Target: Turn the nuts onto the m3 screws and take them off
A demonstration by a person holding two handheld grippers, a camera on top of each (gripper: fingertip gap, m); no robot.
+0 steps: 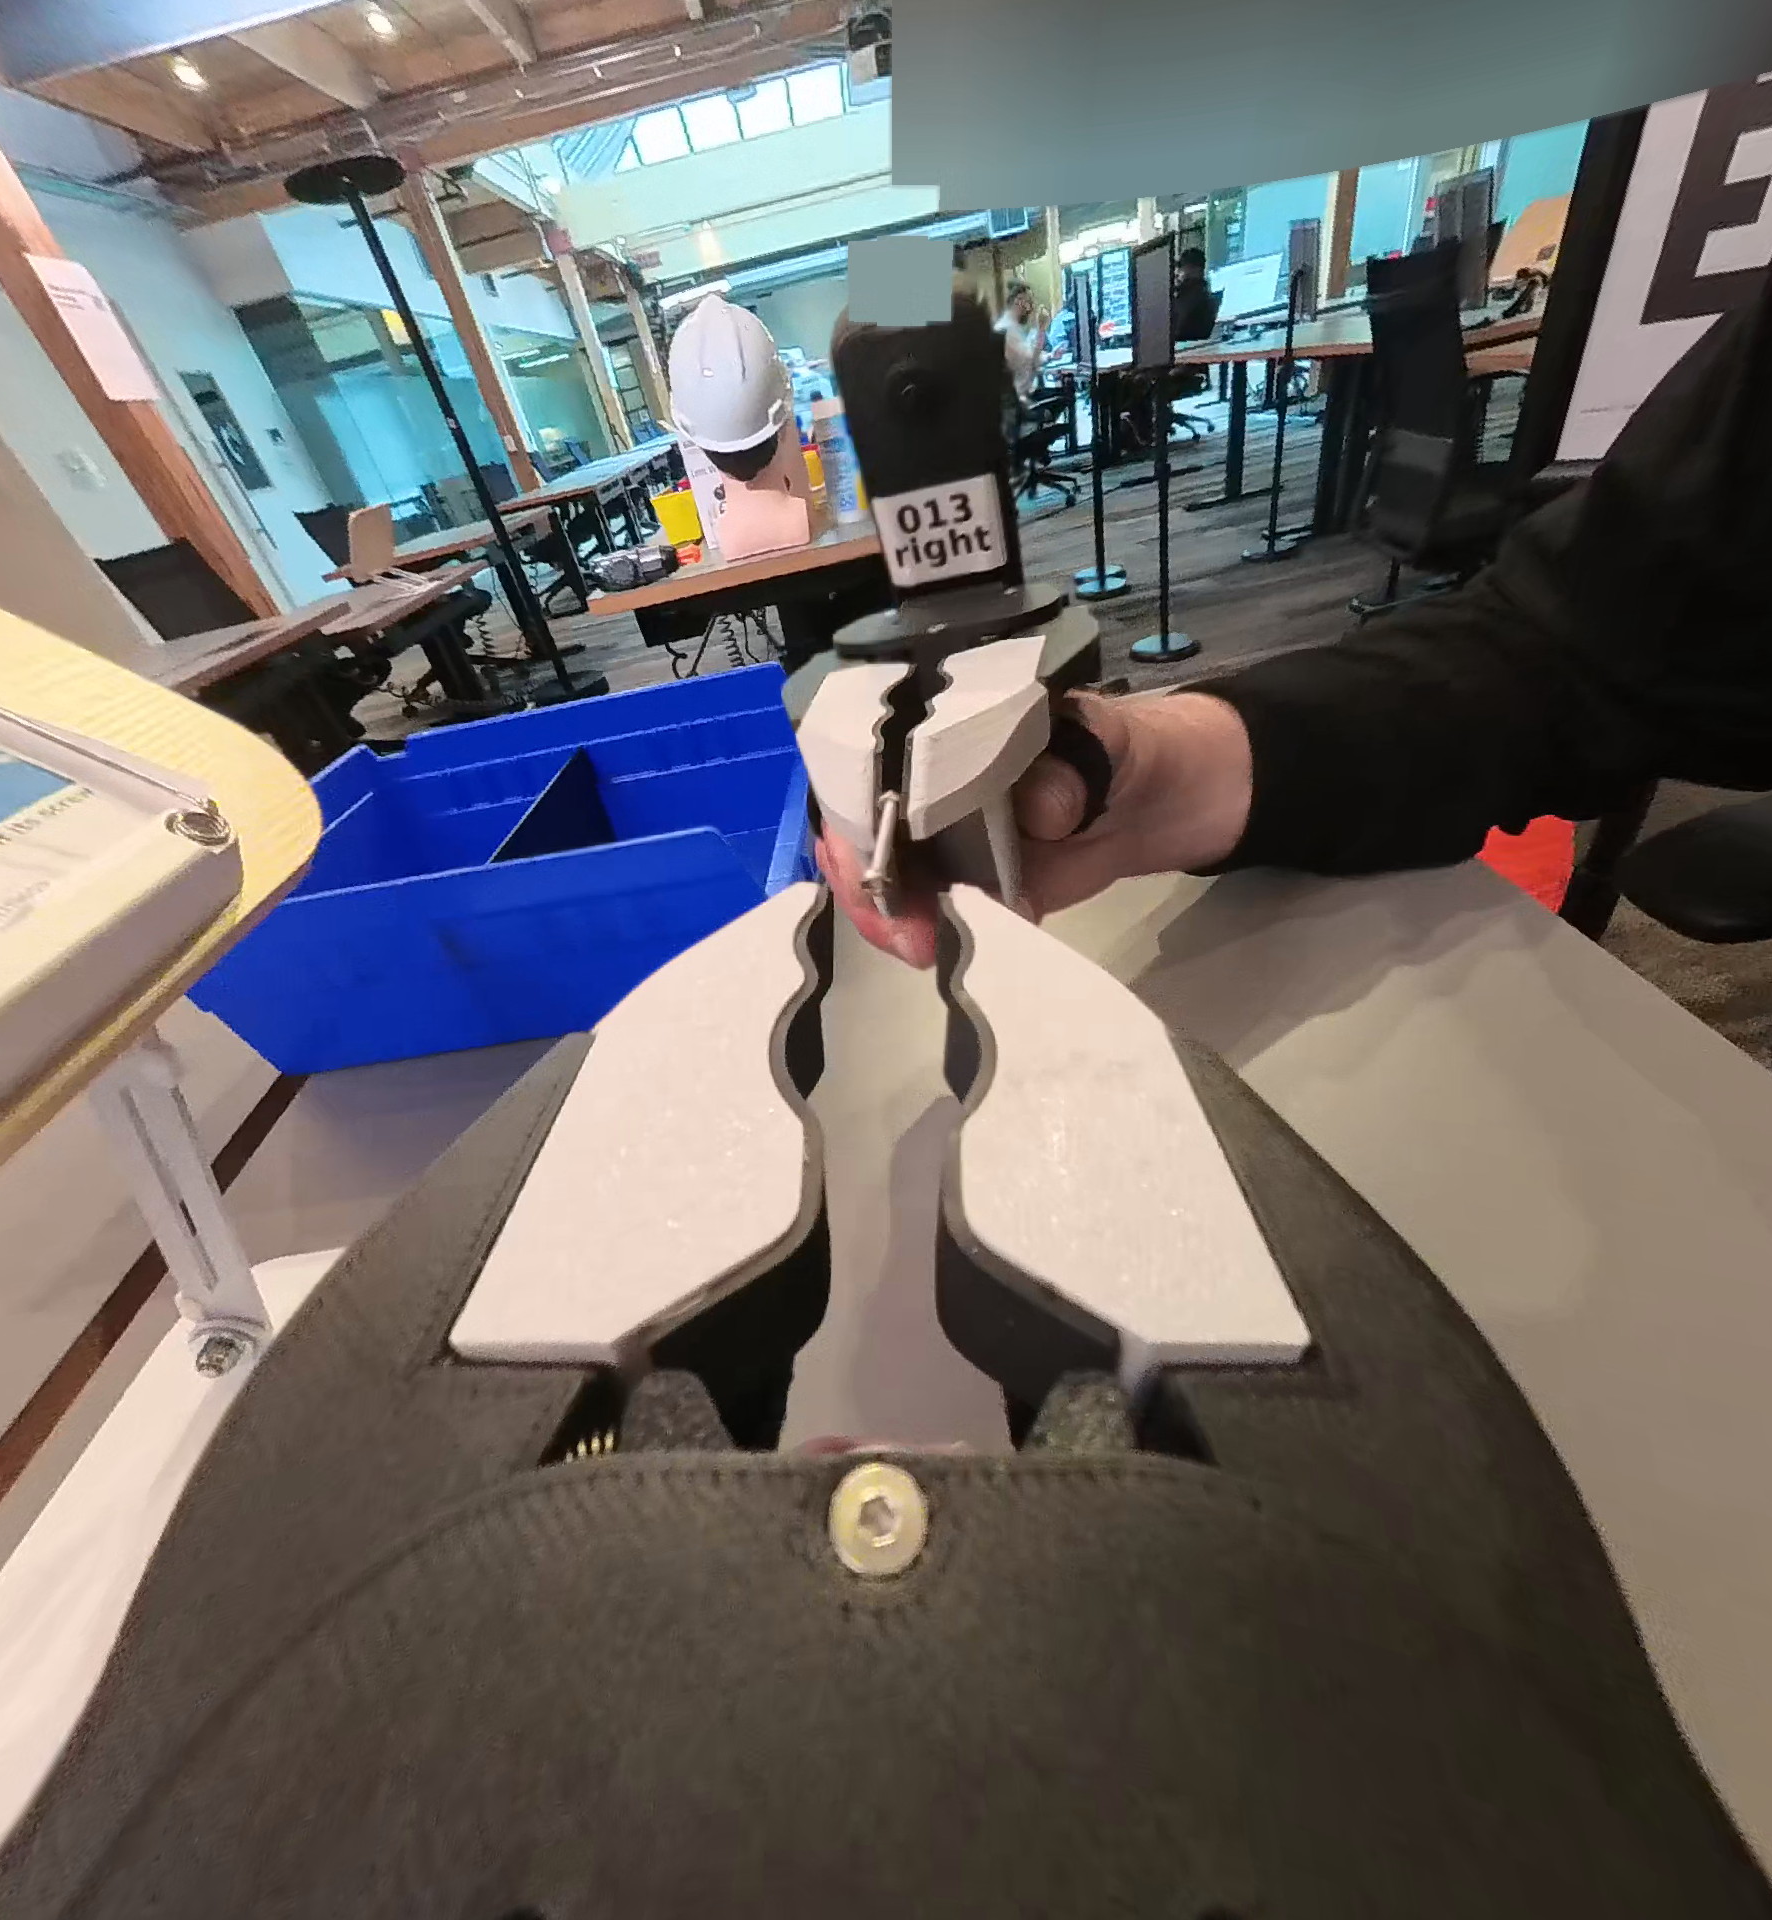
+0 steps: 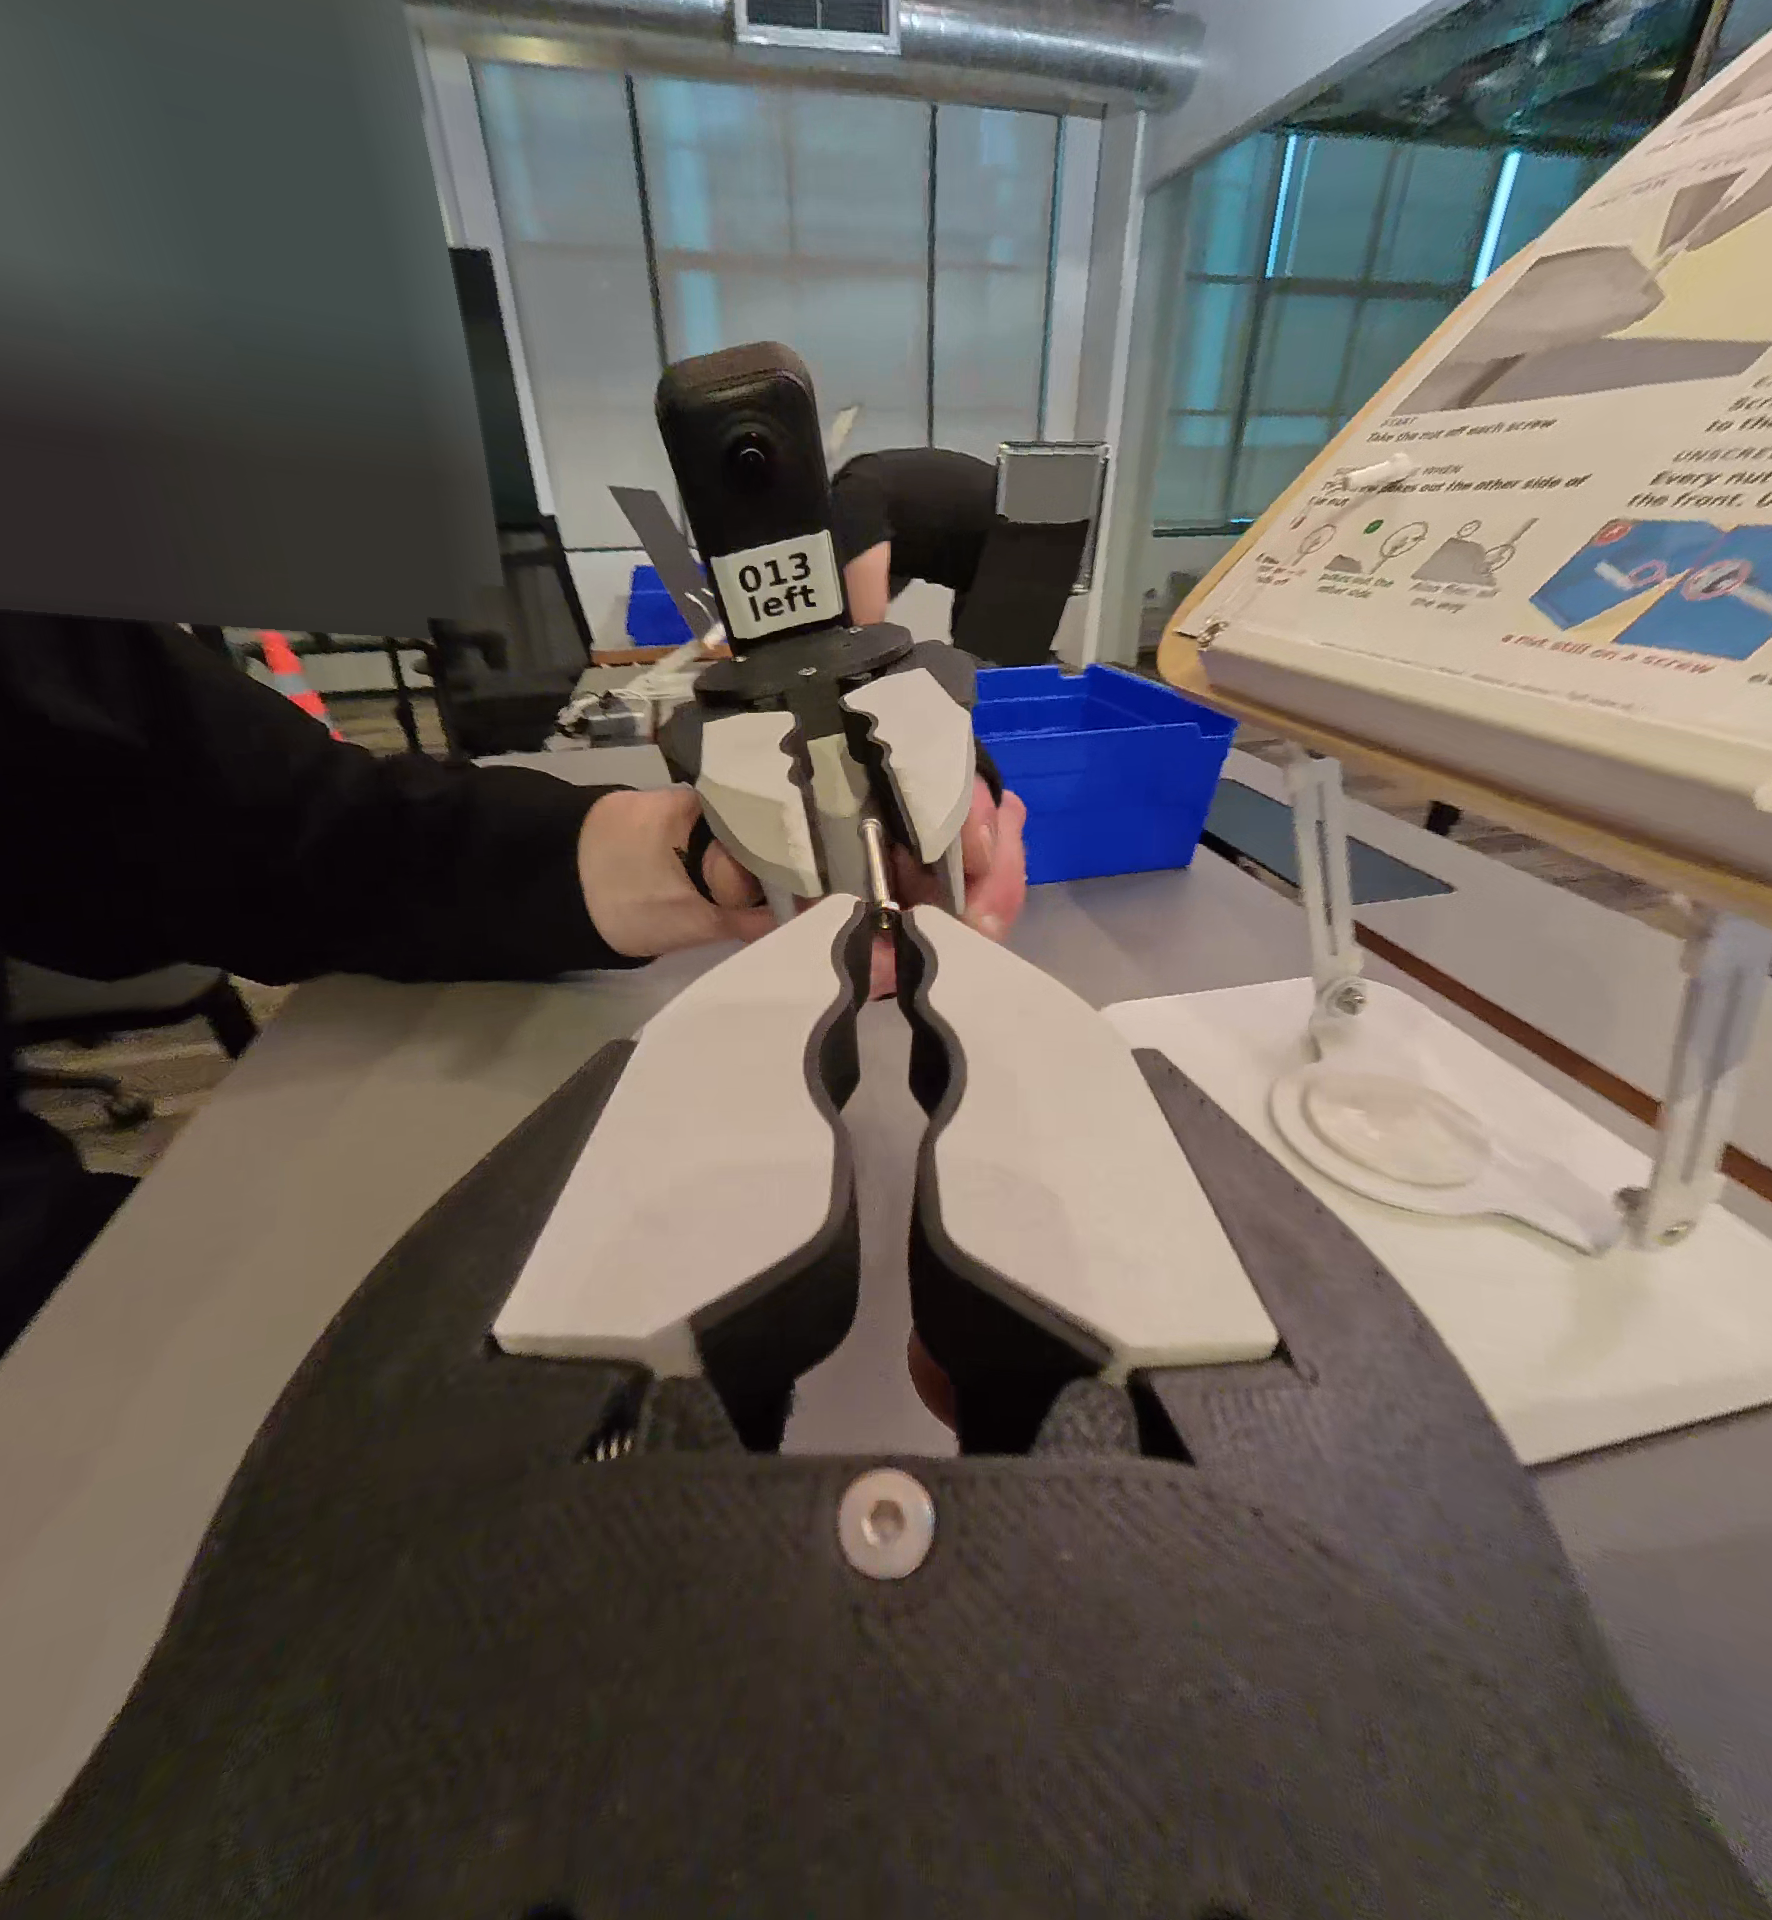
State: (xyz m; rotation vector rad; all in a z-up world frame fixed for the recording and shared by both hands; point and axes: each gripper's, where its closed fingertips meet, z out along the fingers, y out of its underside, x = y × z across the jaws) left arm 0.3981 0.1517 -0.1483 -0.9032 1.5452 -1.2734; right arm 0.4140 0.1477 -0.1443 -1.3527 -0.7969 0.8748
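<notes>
Two grippers face each other tip to tip above a grey table point(image 1: 1381, 1039). Left gripper point(image 1: 882, 914) has its fingers spread, nothing between them. Right gripper point(image 2: 880, 920) pinches the end of one slim silver screw point(image 2: 876, 864), which sticks out toward the left gripper. Whether a nut sits on it is too small to tell. One blue bin point(image 1: 549, 873) stands behind, one instruction board point(image 2: 1547, 540) beside.
</notes>
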